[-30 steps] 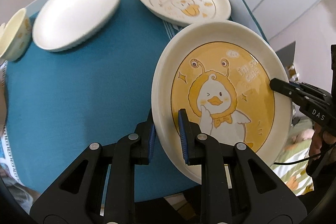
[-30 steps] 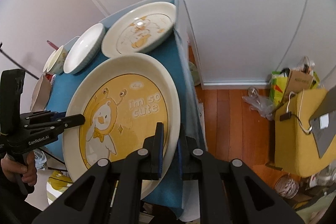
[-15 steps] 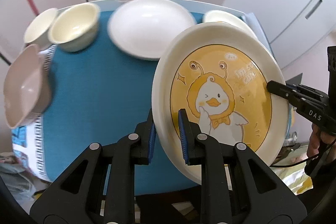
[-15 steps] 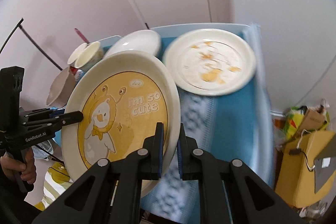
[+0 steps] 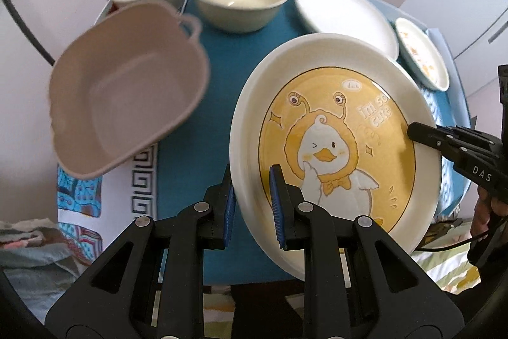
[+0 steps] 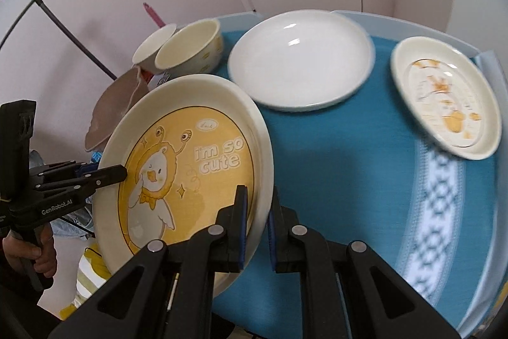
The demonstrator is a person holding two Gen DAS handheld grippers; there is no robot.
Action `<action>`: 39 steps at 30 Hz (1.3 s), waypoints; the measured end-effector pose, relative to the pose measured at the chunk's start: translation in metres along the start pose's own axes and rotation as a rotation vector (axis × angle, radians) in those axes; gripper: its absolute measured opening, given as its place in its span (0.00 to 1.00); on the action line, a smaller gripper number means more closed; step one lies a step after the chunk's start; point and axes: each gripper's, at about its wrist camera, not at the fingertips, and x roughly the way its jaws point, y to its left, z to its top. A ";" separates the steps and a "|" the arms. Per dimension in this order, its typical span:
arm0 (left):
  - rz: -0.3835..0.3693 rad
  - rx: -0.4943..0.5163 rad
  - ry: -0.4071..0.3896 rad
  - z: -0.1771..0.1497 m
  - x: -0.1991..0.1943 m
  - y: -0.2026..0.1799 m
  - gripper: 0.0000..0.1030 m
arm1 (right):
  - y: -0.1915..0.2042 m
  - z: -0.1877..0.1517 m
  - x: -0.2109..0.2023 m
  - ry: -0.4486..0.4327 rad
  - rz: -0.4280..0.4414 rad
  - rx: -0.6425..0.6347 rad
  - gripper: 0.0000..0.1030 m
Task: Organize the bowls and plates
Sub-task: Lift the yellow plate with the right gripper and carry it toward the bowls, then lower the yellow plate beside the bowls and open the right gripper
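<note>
Both grippers, left (image 5: 252, 205) and right (image 6: 256, 213), stay clamped on opposite rims of the duck plate (image 5: 333, 148), held tilted above the blue table (image 6: 333, 180). Over the last second the bowls (image 5: 241, 2) and pink basin (image 5: 127, 91) have slid into view, so the plate is likely travelling to its stacking place.

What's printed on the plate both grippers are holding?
The plate has a yellow centre with a cartoon duck and "i'm so cute", cream rim; clearest in the right wrist view.

Yellow duck plate (image 5: 336, 148); teal cloth (image 6: 333, 154); perhaps mauve bowl (image 5: 127, 91).
</note>
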 end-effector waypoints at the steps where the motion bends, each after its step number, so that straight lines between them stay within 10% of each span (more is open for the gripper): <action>1: -0.004 0.006 0.005 -0.001 0.003 0.005 0.17 | 0.006 0.000 0.007 0.008 -0.007 0.002 0.10; 30: -0.103 0.035 -0.006 -0.014 0.022 0.042 0.18 | 0.012 -0.018 0.041 0.026 -0.058 0.059 0.10; 33: -0.045 0.074 -0.022 -0.011 0.019 0.031 0.29 | 0.011 -0.017 0.039 0.019 -0.060 0.076 0.10; 37: -0.002 0.111 -0.068 -0.011 0.007 0.019 0.73 | 0.007 -0.015 0.031 -0.003 -0.055 0.100 0.10; 39: 0.016 0.119 -0.084 -0.013 0.000 0.015 0.73 | 0.006 -0.015 0.028 -0.010 -0.062 0.094 0.12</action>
